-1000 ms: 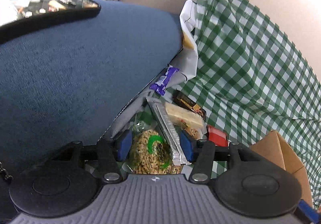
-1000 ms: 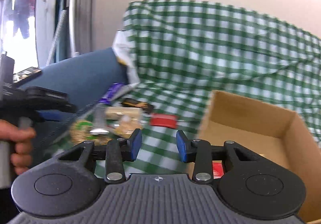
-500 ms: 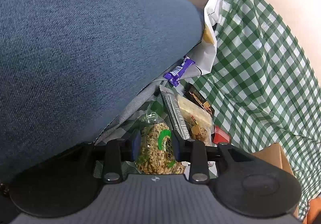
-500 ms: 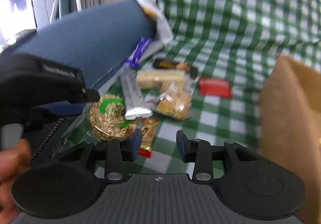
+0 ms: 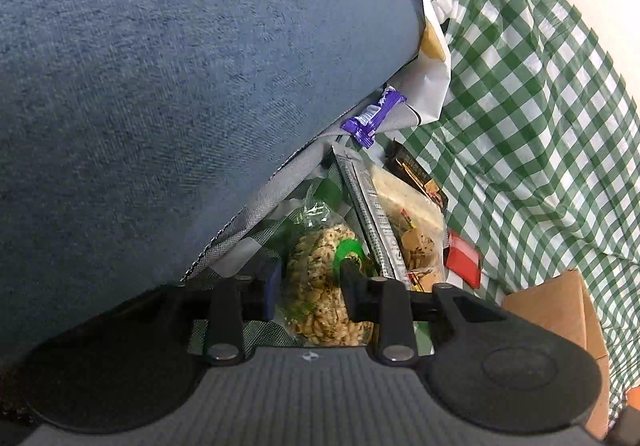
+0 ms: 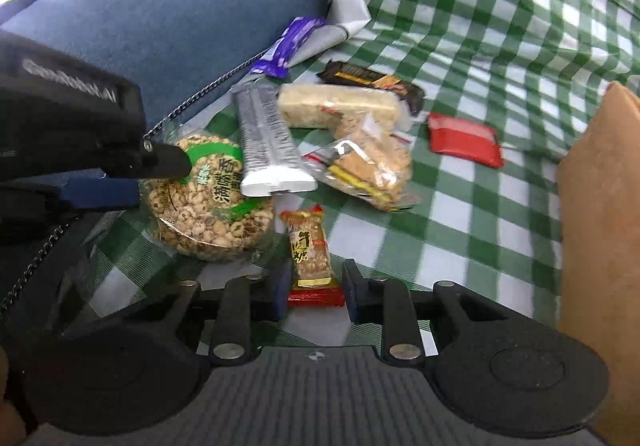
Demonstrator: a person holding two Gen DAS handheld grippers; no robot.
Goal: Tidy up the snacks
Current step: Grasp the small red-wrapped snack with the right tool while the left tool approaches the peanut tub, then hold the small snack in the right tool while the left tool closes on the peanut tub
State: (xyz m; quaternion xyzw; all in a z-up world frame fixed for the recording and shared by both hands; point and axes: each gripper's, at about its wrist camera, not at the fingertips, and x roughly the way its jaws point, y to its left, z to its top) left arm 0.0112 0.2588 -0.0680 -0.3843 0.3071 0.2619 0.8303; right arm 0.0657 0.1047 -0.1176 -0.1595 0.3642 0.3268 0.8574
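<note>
Closing on the round puffed-grain cake (image 6: 208,198) beside the blue cushion (image 6: 168,18), the left gripper (image 5: 309,278) pinches it — while the right gripper (image 6: 314,292), jaws narrowing, brackets the small red-ended candy bar (image 6: 310,254) on the checked cloth (image 6: 500,26).

Each tool (image 6: 314,296) is black, with blue-padded fingers (image 6: 280,292), silver screws and a ribbed grey body.

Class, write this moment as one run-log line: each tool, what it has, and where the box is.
left tool: closing on round cereal cake | right tool: closing around peanut candy bar | cardboard box: at right | cloth: green checked
</note>
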